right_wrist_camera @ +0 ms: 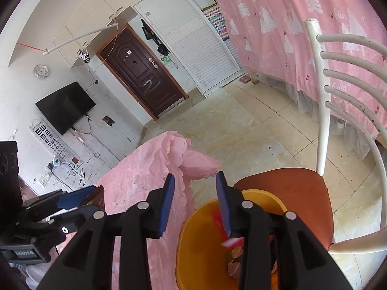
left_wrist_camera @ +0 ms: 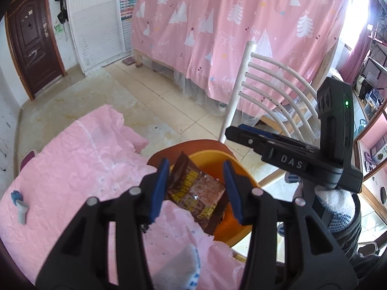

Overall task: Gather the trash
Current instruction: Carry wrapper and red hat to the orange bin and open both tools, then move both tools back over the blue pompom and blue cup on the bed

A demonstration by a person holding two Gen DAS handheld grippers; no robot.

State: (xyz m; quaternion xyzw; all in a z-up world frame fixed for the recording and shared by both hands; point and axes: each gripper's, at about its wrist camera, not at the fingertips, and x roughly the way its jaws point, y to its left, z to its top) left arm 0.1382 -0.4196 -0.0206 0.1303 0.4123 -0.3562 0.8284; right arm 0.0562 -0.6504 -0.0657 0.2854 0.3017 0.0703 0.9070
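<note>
the room has a pale tiled floor point(right_wrist_camera: 266, 125), a big pink curtain with white trees point(left_wrist_camera: 229, 24) at 12 o'clock and a dark brown door point(right_wrist_camera: 142, 77) at 10 o'clock. a wrinkled pink cloth point(left_wrist_camera: 72, 159) covers the table. a white chair with an orange-brown seat point(right_wrist_camera: 290, 188) holds a round orange bin point(right_wrist_camera: 196, 241). the left gripper point(left_wrist_camera: 196, 188) pinches a brown snack wrapper point(left_wrist_camera: 193, 191) over the bin. the right gripper point(right_wrist_camera: 194, 203) is let go, with a blurry red and white scrap point(right_wrist_camera: 229, 241) just under it, in the bin.

tiled floor point(right_wrist_camera: 266, 125), dark wooden door point(right_wrist_camera: 142, 77), white louvred panels point(right_wrist_camera: 193, 48), wall-mounted television point(right_wrist_camera: 65, 107), pink patterned curtain point(left_wrist_camera: 229, 31), white slatted chair point(right_wrist_camera: 324, 91); daylight from right.
</note>
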